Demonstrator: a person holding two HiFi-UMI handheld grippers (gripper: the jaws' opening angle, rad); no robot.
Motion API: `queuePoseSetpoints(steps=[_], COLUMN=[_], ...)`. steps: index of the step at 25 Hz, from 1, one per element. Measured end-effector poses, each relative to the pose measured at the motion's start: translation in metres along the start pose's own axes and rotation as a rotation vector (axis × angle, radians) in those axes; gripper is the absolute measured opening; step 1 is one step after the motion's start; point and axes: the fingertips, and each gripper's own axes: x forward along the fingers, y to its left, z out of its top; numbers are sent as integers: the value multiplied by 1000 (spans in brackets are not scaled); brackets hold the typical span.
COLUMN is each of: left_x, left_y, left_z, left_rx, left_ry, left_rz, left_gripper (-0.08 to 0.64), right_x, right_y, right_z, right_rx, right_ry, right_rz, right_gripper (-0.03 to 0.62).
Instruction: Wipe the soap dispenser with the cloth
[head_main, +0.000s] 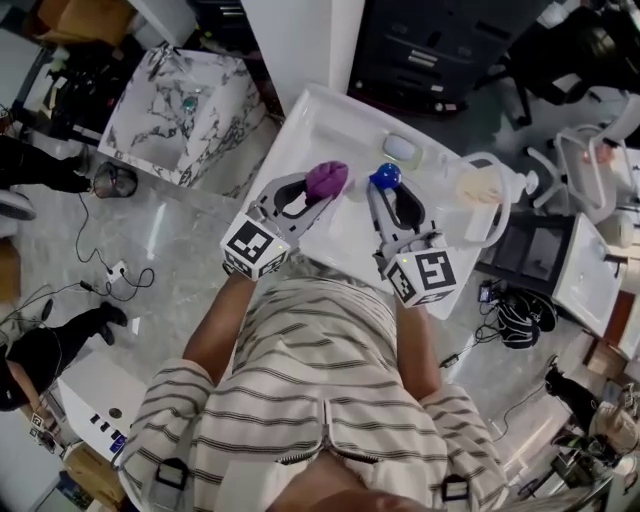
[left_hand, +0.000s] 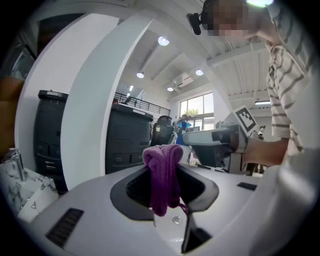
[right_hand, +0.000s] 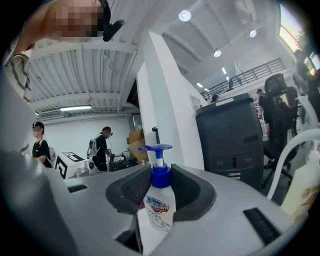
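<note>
Hanging between the pads of the left claw (left_hand: 165, 189), a bunched purple terry cloth (left_hand: 162, 162) is pinched tight, with its knotted top standing above them. A clear plastic soap dispenser with a blue pump (right_hand: 160, 197) is grasped upright at its shoulder by the right claw (right_hand: 159, 192); its base is hidden.

In the head view both claws are held side by side over the near edge of the white bench (head_main: 300, 125). The cloth and the pump head are kept apart by a strip of bare surface. Open bench is left ahead of the claws. A pale oval dish (head_main: 402, 148) is set toward the far edge. A pale pump bottle (head_main: 478, 187) and a white curved tube frame (right_hand: 282, 167) crowd the right edge.
</note>
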Motion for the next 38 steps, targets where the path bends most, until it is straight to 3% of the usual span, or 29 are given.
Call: queuePoseSetpoints(steps=[5, 9, 12, 24, 38], left_x=[-1, -2, -1, -4, -17], left_y=[8, 14, 17, 35, 62], left_z=[-10, -15, -18, -37, -57], left_rx=[-5, 28, 41, -25, -95], left_ry=[13, 39, 57, 96, 109], left_rz=[139, 203, 221, 265, 297], left_gripper=[120, 120, 120, 120, 120], right_x=[10, 22, 35, 114, 209], right_y=[-12, -23, -34, -84, -126], right_z=[-11, -23, -35, -87, -132], right_rx=[4, 2, 5, 55, 28], right_ry=[2, 16, 28, 86, 154], right_rz=[-65, -110, -141, -235, -309], right_gripper=[133, 133, 133, 133, 133])
